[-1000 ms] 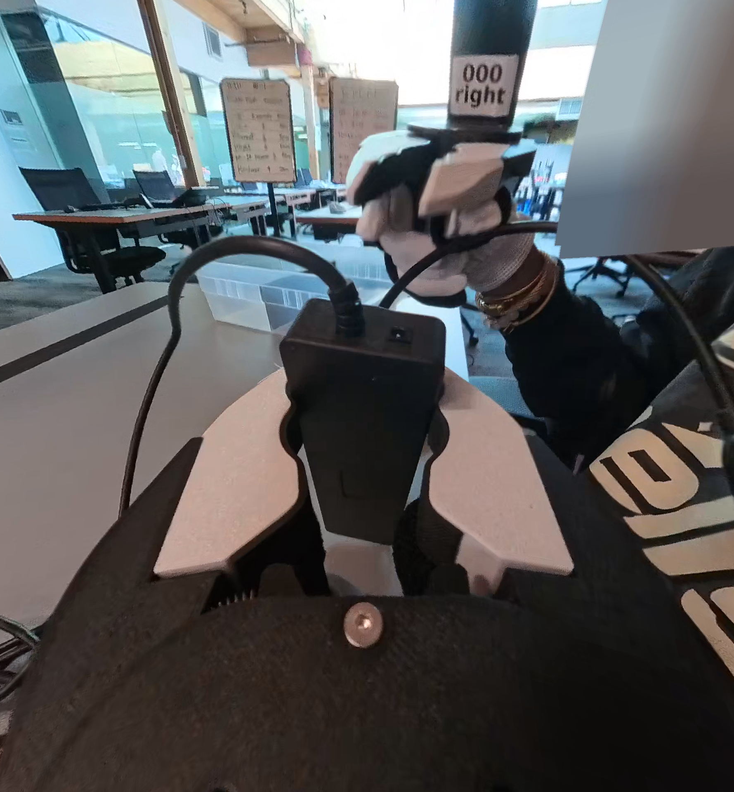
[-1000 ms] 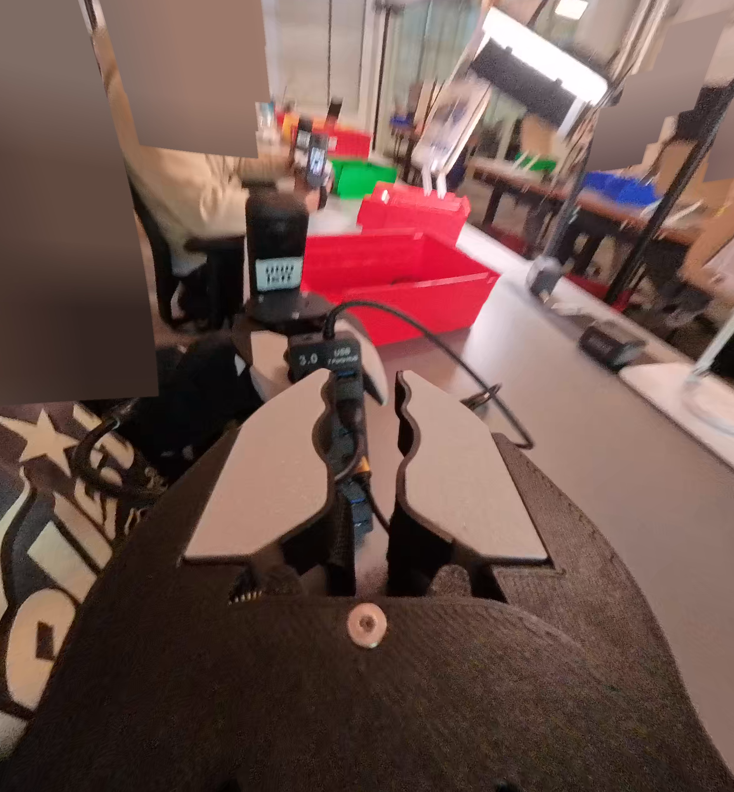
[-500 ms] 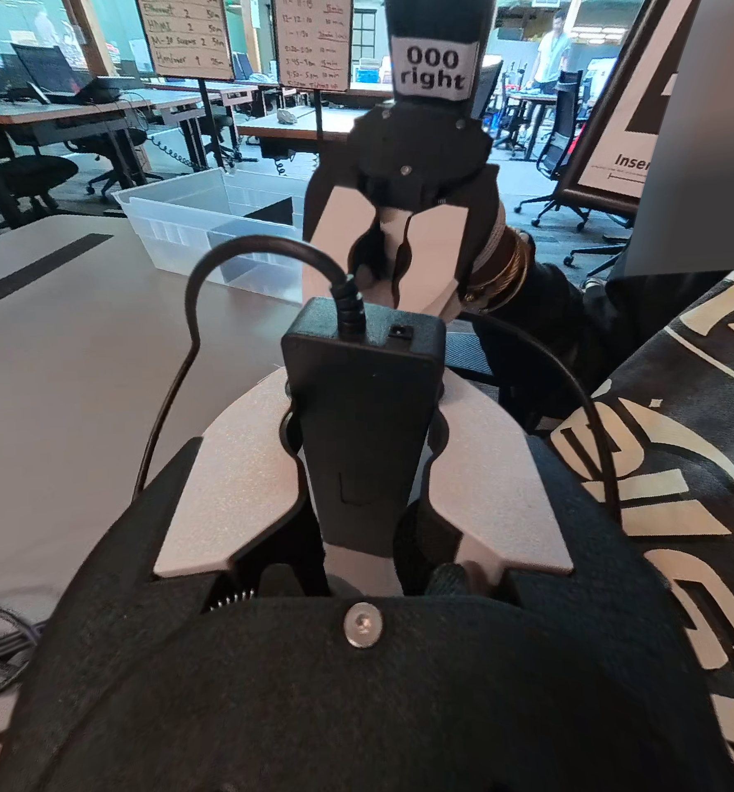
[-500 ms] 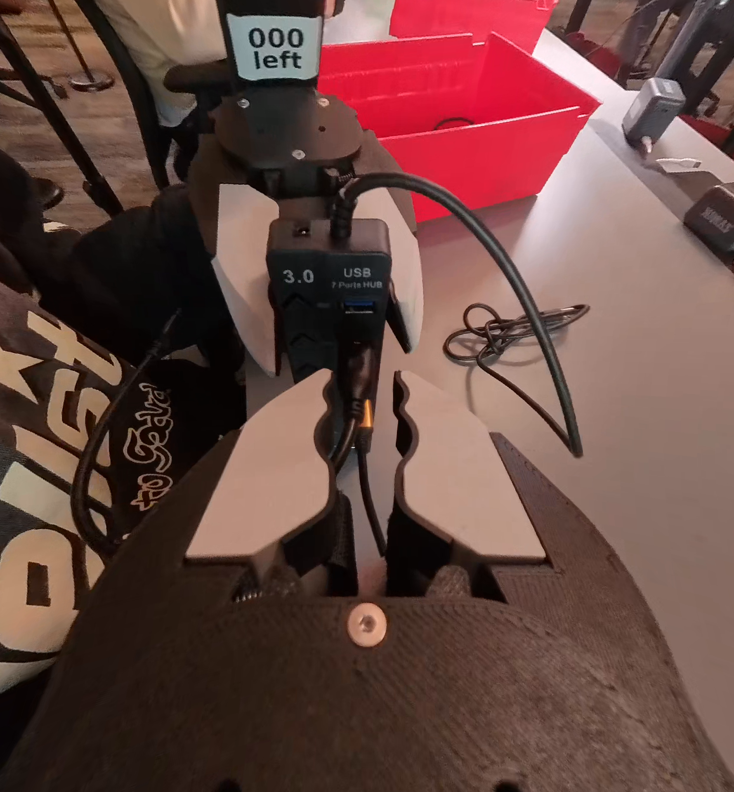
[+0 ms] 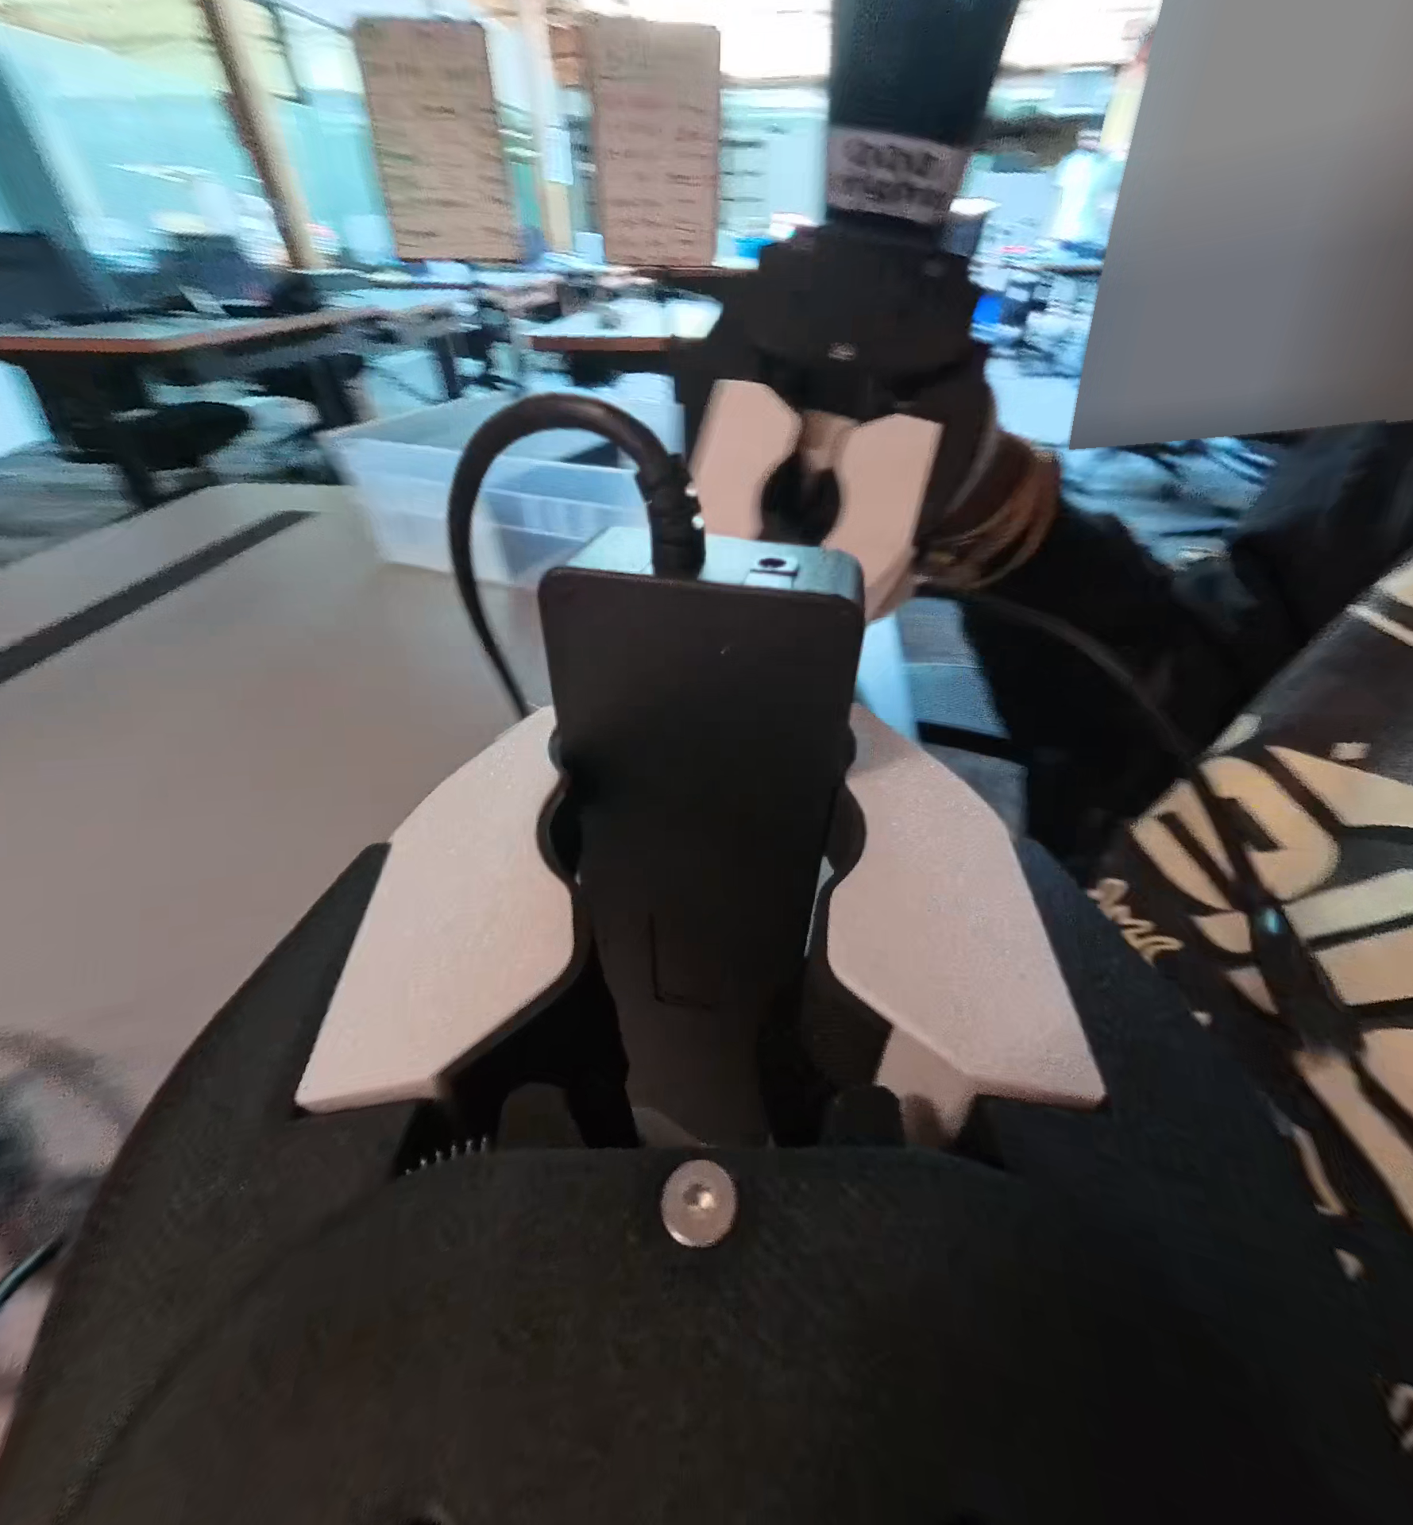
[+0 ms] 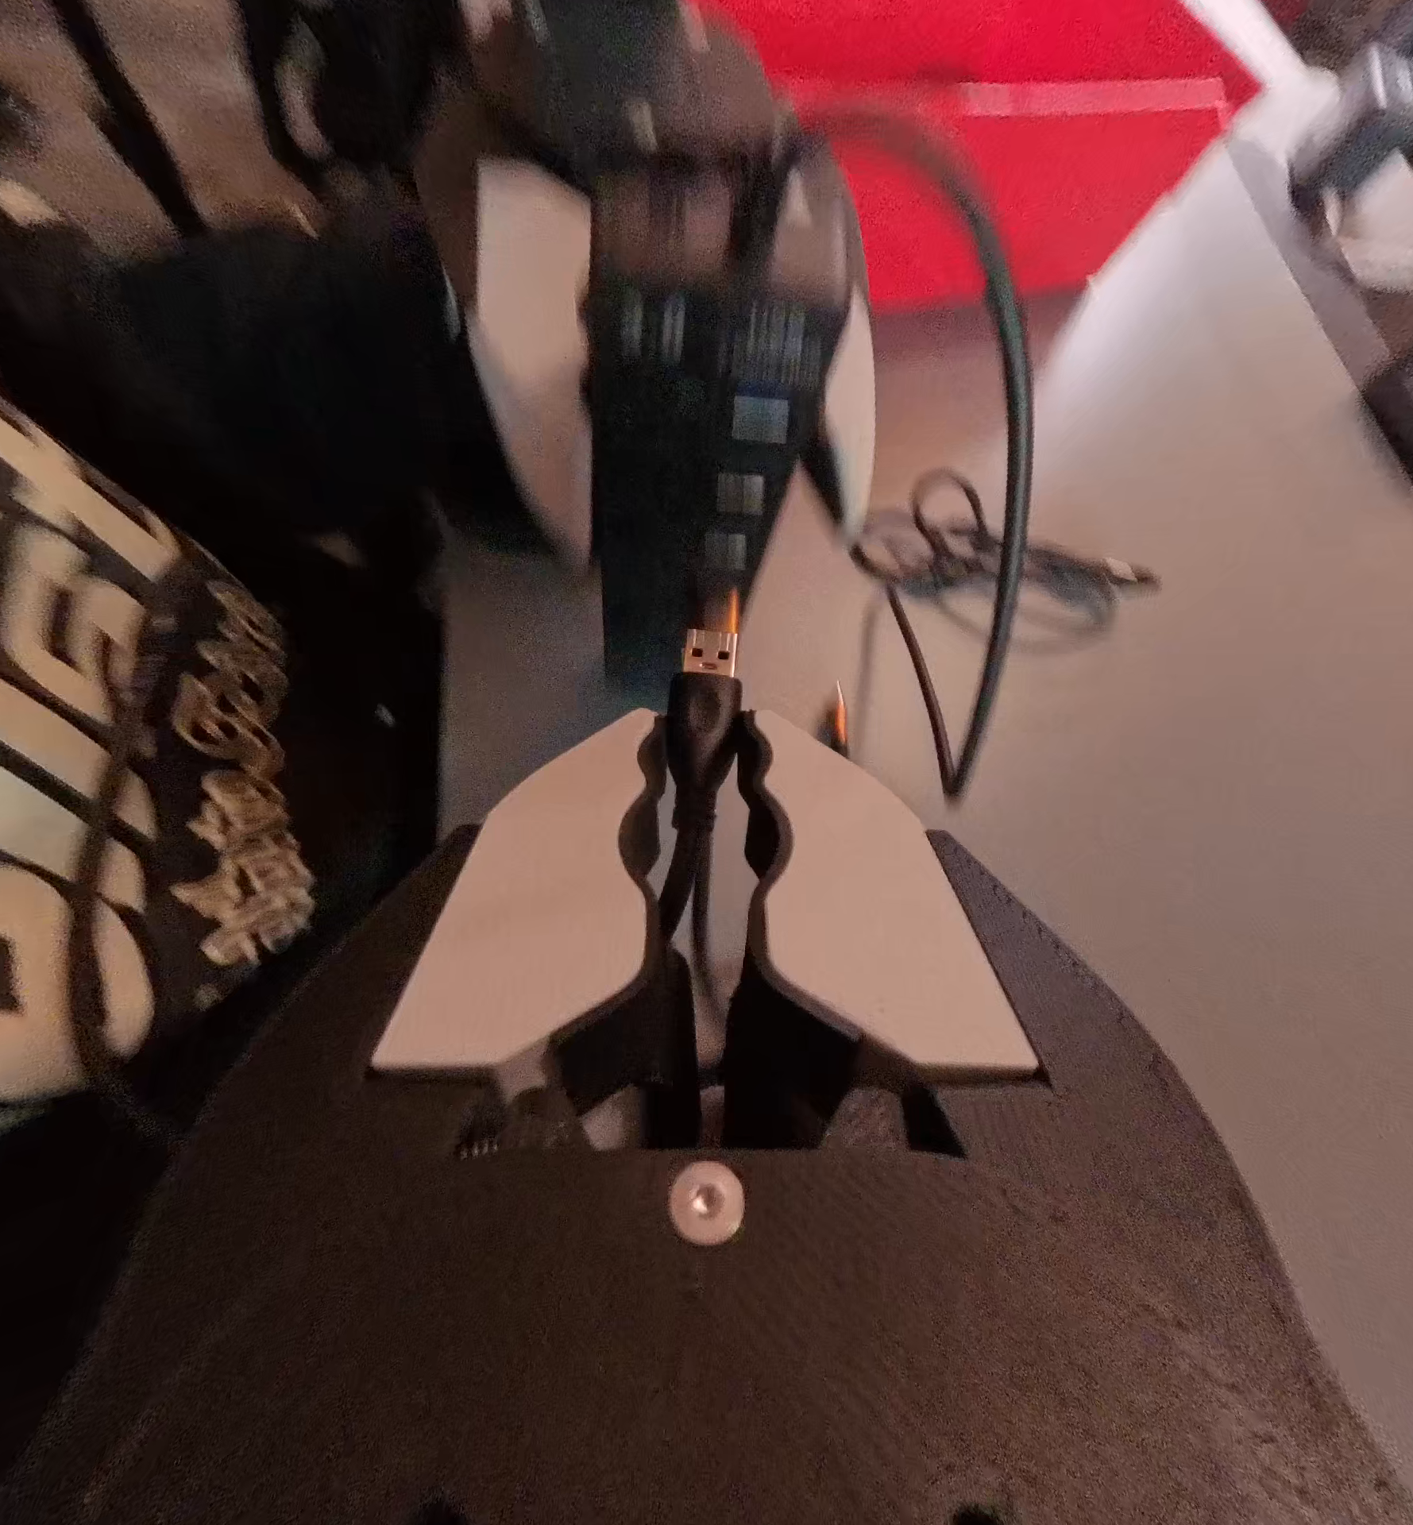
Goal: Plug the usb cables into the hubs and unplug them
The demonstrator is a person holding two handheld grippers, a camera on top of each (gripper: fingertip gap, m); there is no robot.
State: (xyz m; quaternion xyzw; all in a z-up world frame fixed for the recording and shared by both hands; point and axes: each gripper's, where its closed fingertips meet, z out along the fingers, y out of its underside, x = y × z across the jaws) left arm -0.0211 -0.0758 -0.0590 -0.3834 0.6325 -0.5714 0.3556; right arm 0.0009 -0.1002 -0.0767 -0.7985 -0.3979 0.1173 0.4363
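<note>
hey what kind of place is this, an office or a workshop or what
Likely an open-plan office or lab workspace: rows of desks with office chairs, standing boards behind them, and a red bin on the grey table.

Your tabletop is pale, with a dark stripe running across it. A clear plastic bin sits at its far side. A red bin stands on the tabletop too, and two whiteboards stand behind.

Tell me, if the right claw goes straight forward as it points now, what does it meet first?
Probably the black USB hub held by the left claw. The USB plug in the right claw points at its lower end, though blur leaves the depth unclear.
</note>
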